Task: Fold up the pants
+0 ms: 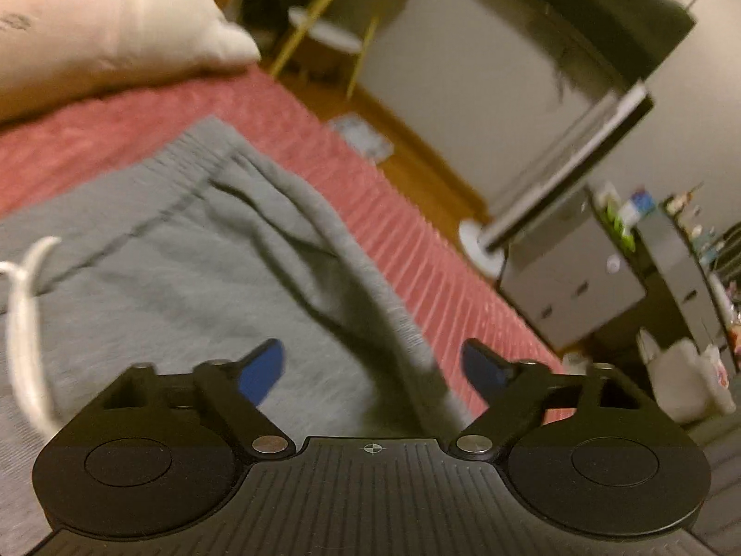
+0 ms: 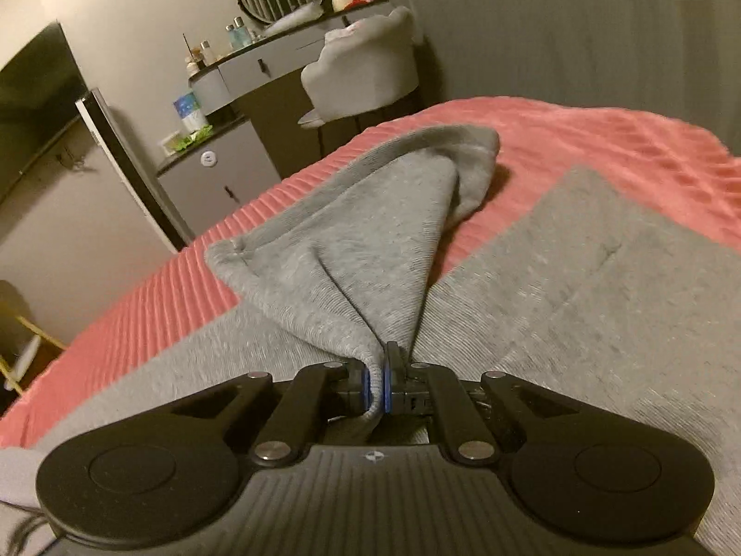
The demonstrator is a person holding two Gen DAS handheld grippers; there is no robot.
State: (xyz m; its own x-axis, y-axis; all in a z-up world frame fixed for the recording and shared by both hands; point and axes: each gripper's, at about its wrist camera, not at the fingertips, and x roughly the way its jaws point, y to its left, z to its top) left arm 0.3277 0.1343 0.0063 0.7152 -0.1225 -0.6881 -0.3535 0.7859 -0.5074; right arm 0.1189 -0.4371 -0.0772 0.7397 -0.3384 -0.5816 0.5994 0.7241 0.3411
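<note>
my right gripper (image 2: 376, 387) pinching pants (image 2: 370, 241) leg end, leg stretching away from fingers over bedspread (image 2: 625, 139). my left gripper (image 1: 373, 366) spread, empty, above waistband (image 1: 185, 162). right hand nearer fold.

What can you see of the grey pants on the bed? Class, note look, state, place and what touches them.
The grey pants look like soft ribbed sweatpants with an elastic waistband and a white drawstring. They lie spread and creased on the pink bedspread. The right gripper is shut on a bunched piece, lifting it into a tent. The left gripper hovers open above them.
</note>
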